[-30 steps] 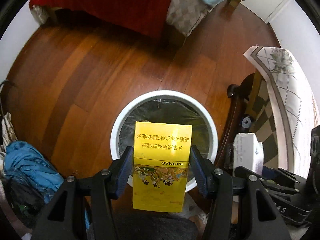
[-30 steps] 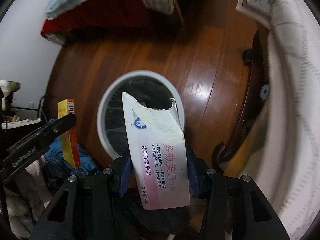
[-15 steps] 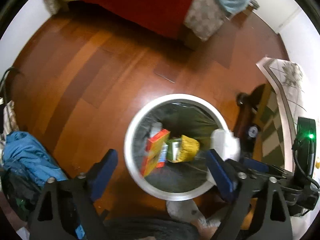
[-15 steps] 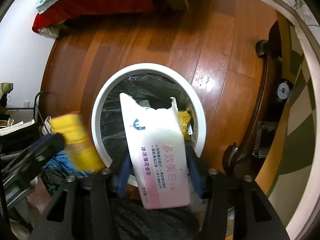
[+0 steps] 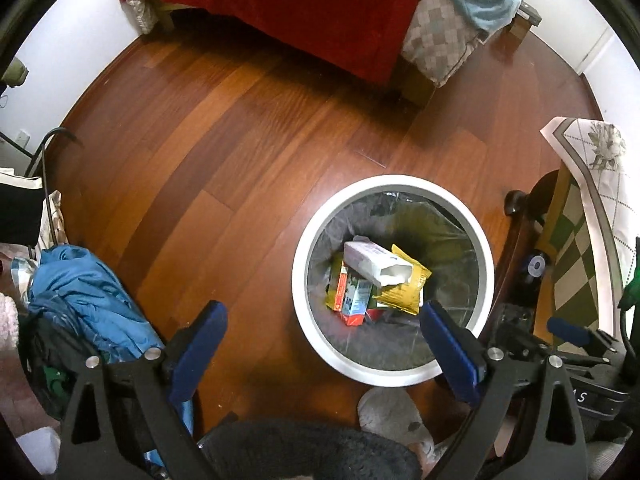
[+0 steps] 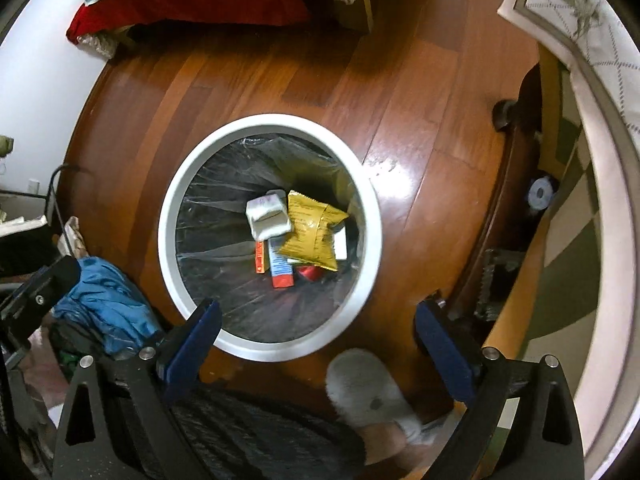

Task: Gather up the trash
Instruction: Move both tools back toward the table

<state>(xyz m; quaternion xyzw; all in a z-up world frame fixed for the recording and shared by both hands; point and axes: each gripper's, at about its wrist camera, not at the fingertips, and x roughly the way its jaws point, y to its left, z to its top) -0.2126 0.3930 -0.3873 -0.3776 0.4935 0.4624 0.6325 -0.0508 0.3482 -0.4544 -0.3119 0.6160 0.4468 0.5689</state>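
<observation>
A white-rimmed trash bin (image 5: 301, 280) (image 6: 168, 240) lined with a clear bag stands on the wooden floor below both grippers. Inside it lie a torn white carton (image 5: 376, 265) (image 6: 266, 216), a yellow snack bag (image 5: 408, 286) (image 6: 312, 234) and an orange-edged box (image 5: 347, 296) (image 6: 262, 258). My left gripper (image 5: 324, 348) hangs over the bin's near left edge, its jaws opening with nothing between them. My right gripper (image 6: 320, 348) points down at the bin's near rim, its jaws also opening and empty.
A bed with a red cover (image 5: 320, 4) stands at the far side. Blue clothing (image 5: 88, 300) is piled on the left. A dark wooden table leg (image 6: 516, 184) and a hanging tablecloth (image 6: 600, 80) stand on the right. A grey slipper (image 6: 368, 388) is near the bin.
Both grippers opened. The yellow box fell from the left one and the white carton from the right one; both now lie in the bin. The left gripper shifted left of the bin.
</observation>
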